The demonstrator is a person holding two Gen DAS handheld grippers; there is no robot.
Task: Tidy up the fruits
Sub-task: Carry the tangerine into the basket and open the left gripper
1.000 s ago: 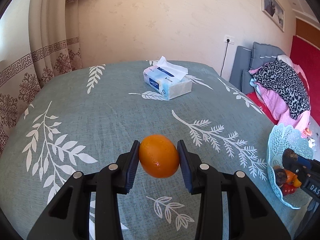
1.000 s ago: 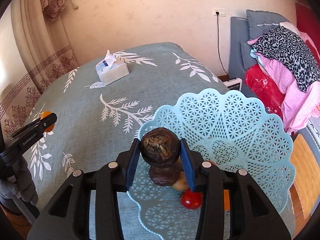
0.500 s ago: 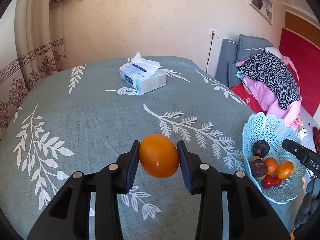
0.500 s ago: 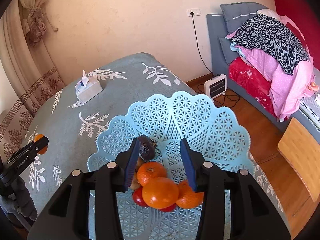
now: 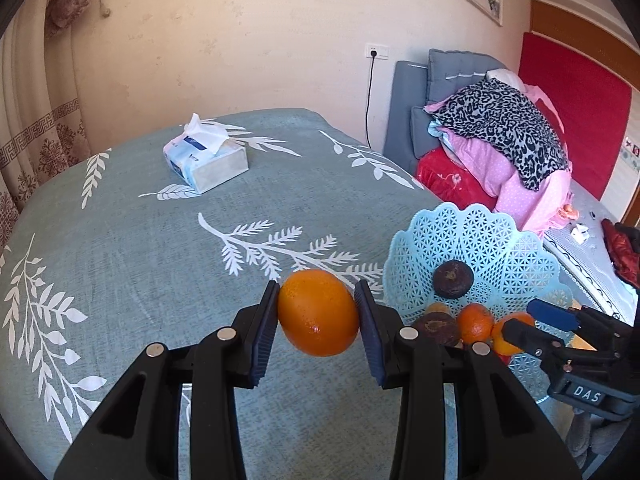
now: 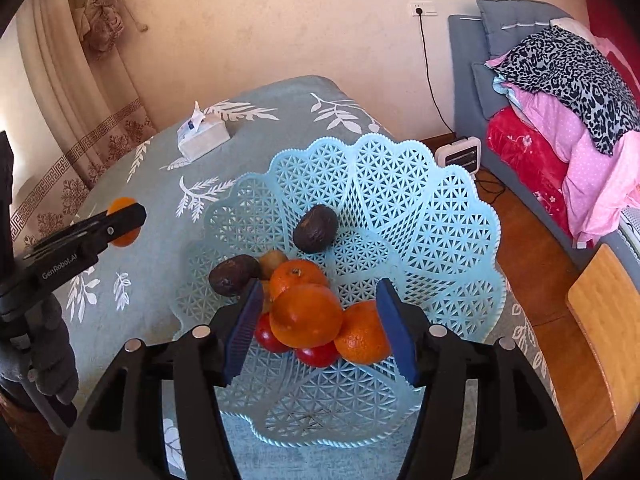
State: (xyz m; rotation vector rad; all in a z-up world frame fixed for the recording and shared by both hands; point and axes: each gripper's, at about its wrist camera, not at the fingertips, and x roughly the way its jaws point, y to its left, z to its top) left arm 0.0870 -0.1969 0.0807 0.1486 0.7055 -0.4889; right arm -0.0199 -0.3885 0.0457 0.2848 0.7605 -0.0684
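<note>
My left gripper (image 5: 318, 314) is shut on an orange (image 5: 318, 312) and holds it above the table, just left of the light blue lattice basket (image 5: 472, 240). The orange also shows in the right wrist view (image 6: 122, 222). My right gripper (image 6: 320, 330) is open and empty above the near side of the basket (image 6: 400, 200). In the basket lie several oranges (image 6: 306, 316), two dark brown fruits (image 6: 316, 228), red fruits (image 6: 316, 354) and a small brownish fruit (image 6: 272, 260).
A tissue box (image 5: 206, 160) sits at the far side of the teal leaf-print tablecloth (image 5: 120, 248). A bed with piled clothes (image 5: 504, 136) stands right of the table. A small heater (image 6: 458, 154) and a wooden surface (image 6: 604, 320) are on the right.
My right gripper let go of the dark brown fruit into the basket, opened wider and drew back. My left gripper carried the orange right, closer to the basket.
</note>
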